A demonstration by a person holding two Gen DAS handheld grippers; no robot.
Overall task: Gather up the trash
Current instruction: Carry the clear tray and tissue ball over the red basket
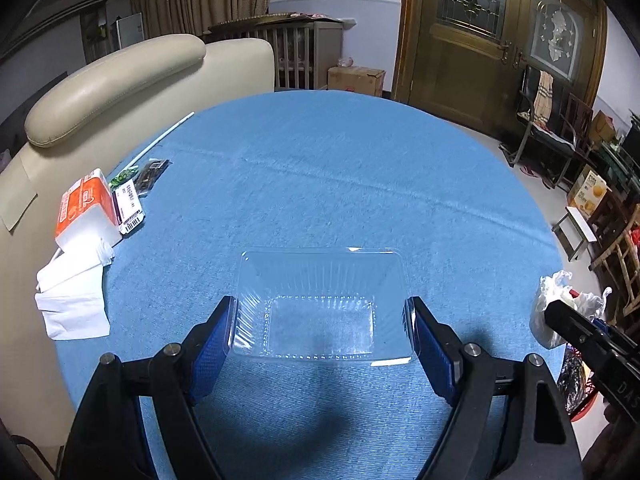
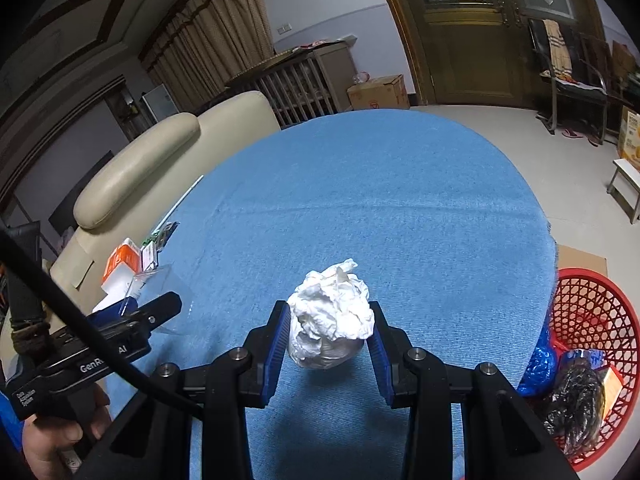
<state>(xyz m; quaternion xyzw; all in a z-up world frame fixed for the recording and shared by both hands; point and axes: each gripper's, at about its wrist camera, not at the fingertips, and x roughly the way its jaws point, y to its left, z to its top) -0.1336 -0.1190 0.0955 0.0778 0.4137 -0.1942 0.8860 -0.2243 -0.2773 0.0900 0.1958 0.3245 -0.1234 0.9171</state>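
Observation:
A clear plastic tray [image 1: 324,304] hangs just over the blue tablecloth [image 1: 360,168], casting a shadow below it. My left gripper [image 1: 322,308] is shut on it, blue pads pressing on its two short sides. A crumpled white tissue wad [image 2: 332,316] sits between the pads of my right gripper [image 2: 329,312], which is shut on it above the table's near part. A red mesh basket [image 2: 596,312] stands on the floor to the right, below the table edge, holding a blue wrapper and a black bag. The left gripper [image 2: 136,312] with the tray also shows in the right wrist view.
At the table's left edge lie an orange-and-white tissue pack [image 1: 86,208], loose white tissues [image 1: 74,300], a labelled card [image 1: 128,204], dark wrappers [image 1: 150,172] and a white straw [image 1: 164,136]. A beige sofa [image 1: 120,80] stands behind them. Chairs and boxes line the right wall.

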